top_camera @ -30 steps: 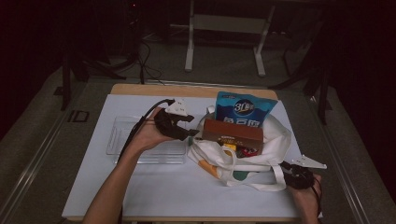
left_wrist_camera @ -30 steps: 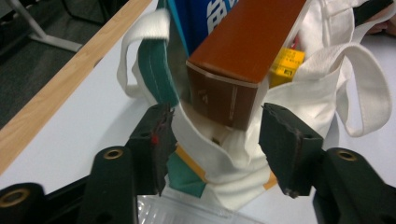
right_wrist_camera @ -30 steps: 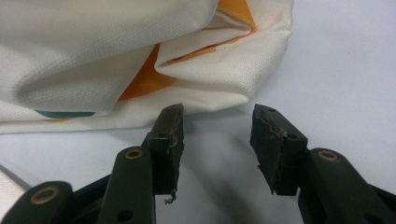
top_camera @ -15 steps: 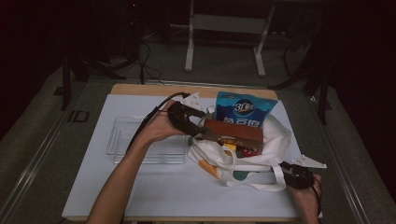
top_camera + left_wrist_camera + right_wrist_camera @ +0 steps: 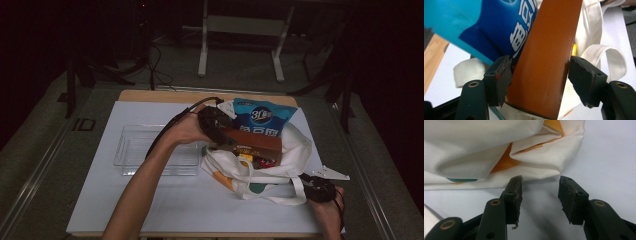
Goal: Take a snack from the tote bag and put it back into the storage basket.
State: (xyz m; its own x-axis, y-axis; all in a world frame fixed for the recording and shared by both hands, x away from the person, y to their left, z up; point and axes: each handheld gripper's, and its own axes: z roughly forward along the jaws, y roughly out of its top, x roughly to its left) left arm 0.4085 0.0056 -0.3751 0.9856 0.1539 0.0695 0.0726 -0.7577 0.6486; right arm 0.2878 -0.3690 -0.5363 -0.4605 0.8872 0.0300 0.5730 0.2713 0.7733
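box: glossy brown box (image 5: 544, 65), long, flat and rigid, lay on the soft white cloth bag (image 5: 295, 150) by a crinkly blue pouch (image 5: 260, 117) | left gripper (image 5: 540, 75): jaws straddled it, just been opening, right pad off it | right gripper (image 5: 540, 192): jaws apart, empty, near bag's corner

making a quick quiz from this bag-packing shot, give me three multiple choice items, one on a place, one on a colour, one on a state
1. Where does the clear tray sit relative to the white bag?
A. at its left
B. at its right
C. inside it

2. What colour is the snack bag?
A. red
B. blue
C. green

3. How do the right gripper's jaws stand?
A. clamped on a strap
B. holding a box
C. apart, nothing between them

Answers:
1. A, the high view shows the tray left of the bag.
2. B, its pack is blue with white lettering.
3. C, the right gripper view shows bare table between the pads.
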